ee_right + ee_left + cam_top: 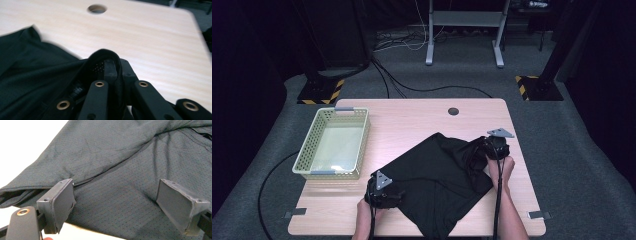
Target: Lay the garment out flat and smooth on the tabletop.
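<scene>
1. A black garment [437,180] lay spread across the near half of the table [412,115], right of a pale green basket [332,144].
2. The right hand-held gripper [110,68] had its jaws clamped on a fold of the garment's right edge.
3. The left hand-held gripper [115,205] stood with jaws wide apart over the garment's near left edge, gripping nothing.

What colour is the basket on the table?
The basket is pale green; the high view shows it best.
</scene>
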A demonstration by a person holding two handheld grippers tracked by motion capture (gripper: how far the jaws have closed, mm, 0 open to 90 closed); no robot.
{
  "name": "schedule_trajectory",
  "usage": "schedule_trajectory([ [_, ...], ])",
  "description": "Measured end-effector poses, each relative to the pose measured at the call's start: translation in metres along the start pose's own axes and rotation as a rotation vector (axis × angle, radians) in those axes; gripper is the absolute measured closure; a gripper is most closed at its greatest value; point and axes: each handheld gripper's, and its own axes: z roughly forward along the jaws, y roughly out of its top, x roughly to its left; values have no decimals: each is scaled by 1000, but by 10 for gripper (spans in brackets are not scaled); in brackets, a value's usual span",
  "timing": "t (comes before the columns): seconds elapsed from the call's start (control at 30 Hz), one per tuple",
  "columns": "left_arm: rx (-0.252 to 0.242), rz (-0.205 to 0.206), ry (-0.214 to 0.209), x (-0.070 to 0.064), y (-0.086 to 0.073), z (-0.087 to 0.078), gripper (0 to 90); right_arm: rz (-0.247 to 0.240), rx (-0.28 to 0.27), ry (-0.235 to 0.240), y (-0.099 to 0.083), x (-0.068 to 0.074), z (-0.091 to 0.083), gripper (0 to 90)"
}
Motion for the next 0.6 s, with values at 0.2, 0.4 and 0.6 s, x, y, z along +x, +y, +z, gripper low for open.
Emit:
schedule_trajectory([
  [0.2,0,0,0,0,0,0,147,21,25,-58,8,-18,7,850],
  [0.4,-1,-1,0,0,0,0,148,96,43,0,-4,-24,3,626],
  [0.6,-1,-1,0,0,0,0,147,80,-6,98,-8,0,-21,509],
])
